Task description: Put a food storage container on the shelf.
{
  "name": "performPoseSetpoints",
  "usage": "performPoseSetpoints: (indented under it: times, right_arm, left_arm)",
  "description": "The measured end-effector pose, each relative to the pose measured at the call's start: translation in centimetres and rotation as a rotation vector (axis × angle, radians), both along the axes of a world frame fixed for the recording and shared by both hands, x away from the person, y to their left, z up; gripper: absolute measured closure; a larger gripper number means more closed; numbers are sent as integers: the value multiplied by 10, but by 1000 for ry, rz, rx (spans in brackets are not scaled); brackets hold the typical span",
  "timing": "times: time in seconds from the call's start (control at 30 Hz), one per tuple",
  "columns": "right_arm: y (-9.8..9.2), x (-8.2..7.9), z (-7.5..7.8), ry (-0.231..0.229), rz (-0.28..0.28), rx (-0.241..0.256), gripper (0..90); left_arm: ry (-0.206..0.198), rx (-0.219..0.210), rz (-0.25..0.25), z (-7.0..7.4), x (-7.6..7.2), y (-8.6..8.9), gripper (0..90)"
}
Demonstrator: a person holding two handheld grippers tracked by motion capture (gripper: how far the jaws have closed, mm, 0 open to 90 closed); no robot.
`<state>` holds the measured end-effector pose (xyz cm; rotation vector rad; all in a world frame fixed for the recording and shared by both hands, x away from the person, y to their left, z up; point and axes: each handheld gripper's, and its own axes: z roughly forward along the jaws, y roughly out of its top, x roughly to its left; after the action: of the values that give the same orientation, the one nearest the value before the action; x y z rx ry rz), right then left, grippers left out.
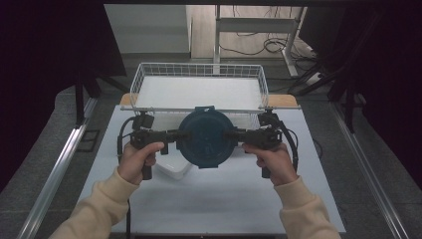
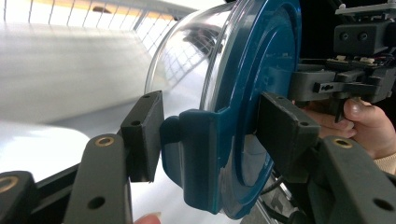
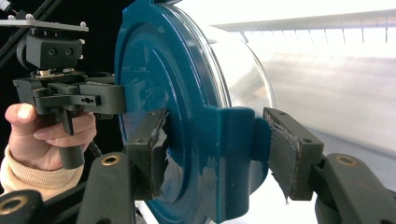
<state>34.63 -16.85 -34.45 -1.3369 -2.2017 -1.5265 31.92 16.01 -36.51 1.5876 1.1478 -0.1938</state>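
A round clear container with a dark blue lid (image 1: 206, 139) is held up above the white table (image 1: 224, 199), lid facing up. My left gripper (image 1: 178, 135) is shut on the lid's left clip and my right gripper (image 1: 230, 134) on its right clip. In the left gripper view, my left gripper (image 2: 210, 135) has its pads pressed on either side of the blue clip (image 2: 201, 154), with the clear bowl (image 2: 187, 56) behind the lid. The right gripper view shows my right gripper (image 3: 217, 154) clamped on the opposite clip (image 3: 233, 149). Its pads are worn.
A white wire basket (image 1: 199, 72) with a pale floor stands at the table's far edge, just beyond the container. A white tub (image 1: 174, 169) lies on the table below the container's left side. Metal rails run along both sides of the table.
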Motion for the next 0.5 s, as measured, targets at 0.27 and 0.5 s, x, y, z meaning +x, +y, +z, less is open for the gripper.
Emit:
performPoseSetpoints:
  times: [0.27, 0.5]
  right_arm:
    - [2, 10, 18, -29, 1, -5, 425]
    - [4, 18, 26, -35, 1, 8, 426]
  left_arm:
    - [-13, -8, -3, 16, 11, 2, 426]
    - [-33, 5, 4, 28, 19, 4, 427]
